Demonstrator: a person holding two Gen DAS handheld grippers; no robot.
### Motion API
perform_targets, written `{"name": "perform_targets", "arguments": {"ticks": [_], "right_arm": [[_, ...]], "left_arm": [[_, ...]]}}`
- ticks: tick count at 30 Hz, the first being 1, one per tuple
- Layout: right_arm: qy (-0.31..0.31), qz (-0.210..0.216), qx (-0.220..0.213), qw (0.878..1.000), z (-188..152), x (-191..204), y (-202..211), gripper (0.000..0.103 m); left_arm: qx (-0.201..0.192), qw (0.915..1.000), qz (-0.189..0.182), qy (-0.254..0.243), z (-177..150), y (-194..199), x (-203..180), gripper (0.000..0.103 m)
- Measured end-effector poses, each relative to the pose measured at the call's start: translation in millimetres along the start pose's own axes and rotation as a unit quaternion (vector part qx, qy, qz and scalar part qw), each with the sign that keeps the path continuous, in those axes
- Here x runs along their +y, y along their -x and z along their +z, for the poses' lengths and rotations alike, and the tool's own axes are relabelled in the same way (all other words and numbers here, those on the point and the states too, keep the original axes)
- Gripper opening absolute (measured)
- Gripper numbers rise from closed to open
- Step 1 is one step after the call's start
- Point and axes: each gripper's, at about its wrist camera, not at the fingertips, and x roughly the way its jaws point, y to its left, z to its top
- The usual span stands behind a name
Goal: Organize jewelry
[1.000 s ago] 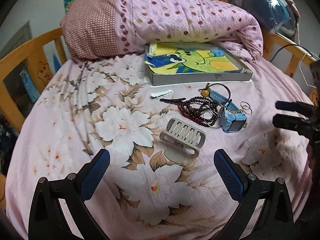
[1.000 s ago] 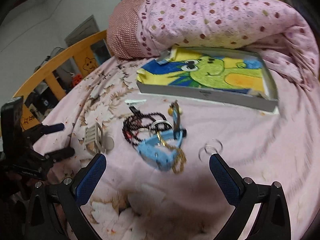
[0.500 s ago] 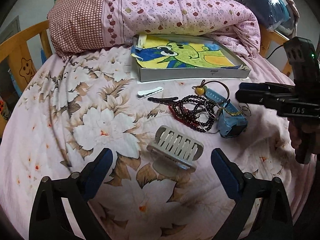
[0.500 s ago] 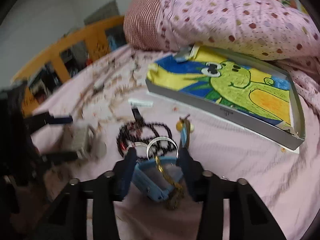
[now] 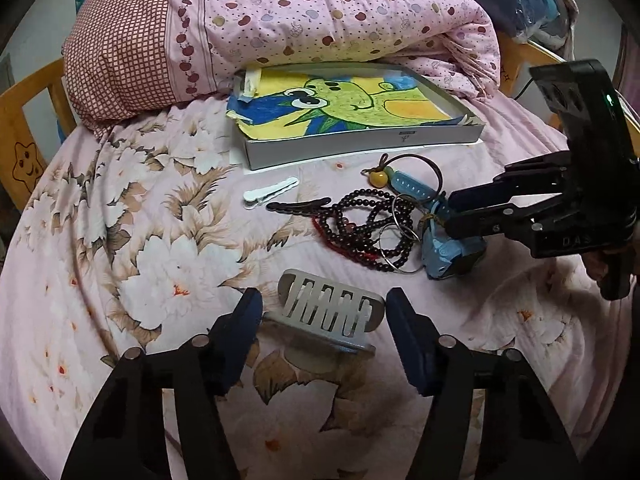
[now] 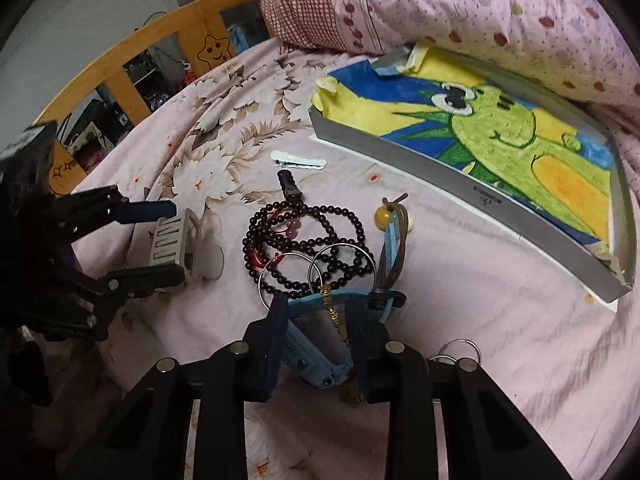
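A beige claw hair clip [image 5: 332, 312] lies on the floral sheet between the blue pads of my left gripper [image 5: 324, 312]. Its jaws are closing and both pads touch the clip's ends; the right wrist view shows the same grip [image 6: 168, 242]. My right gripper [image 6: 318, 320] is closing on a blue watch [image 6: 312, 356], with the pads pressed against its sides and a gold chain [image 6: 332, 312] draped between them. From the left wrist view the right gripper [image 5: 452, 214] bears on the watch [image 5: 448, 248]. A dark bead necklace [image 6: 304, 236] and metal rings [image 6: 316, 268] lie just beyond.
A grey box [image 5: 360, 140] with a green cartoon drawing sits behind the jewelry, against a rolled pink quilt [image 5: 320, 20]. A white clip [image 5: 272, 194], a black clip [image 5: 298, 205] and a yellow bead [image 5: 378, 178] lie nearby. Small rings [image 6: 456, 350] rest right. A wooden bed rail [image 6: 140, 60] borders the left.
Both grippers' jaws have narrowed from wide open. The left one has moved up to the hair clip. The right one has come down over the blue watch and closed on it.
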Motion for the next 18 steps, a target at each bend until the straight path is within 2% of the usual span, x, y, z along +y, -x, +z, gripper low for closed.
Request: {"name": "perform_targets", "arguments": {"ticks": [4, 8, 9, 10, 12, 18], "right_arm": [[-0.053, 0.036, 0.026, 0.998, 4.5, -17.3, -10.7, 0.028], [-0.104, 0.07, 0.031, 0.992, 3.6, -32.4, -17.7, 0.028], [-0.108, 0.074, 0.028, 0.991, 2.2, -33.4, -17.0, 0.024], [-0.111, 0.085, 0.025, 0.99, 0.7, -34.0, -16.4, 0.015], [-0.126, 0.11, 0.02, 0.986, -1.2, -34.6, -16.9, 0.008], [-0.133, 0.123, 0.005, 0.984, -7.1, -32.1, -13.6, 0.006]], "left_arm": [[0.002, 1.0, 0.002, -0.003, 0.7, -0.4, -2.4, 0.058], [0.005, 1.0, 0.004, 0.0, 1.5, -0.9, -2.7, 0.058], [0.006, 1.0, 0.004, 0.002, 1.9, -1.2, -2.6, 0.058], [0.006, 1.0, 0.004, 0.004, 1.6, -1.1, -2.5, 0.058], [0.007, 0.9999, 0.004, 0.007, 1.7, -1.5, -2.3, 0.058], [0.006, 0.9998, 0.003, 0.016, 1.4, -1.1, -2.1, 0.057]]}}
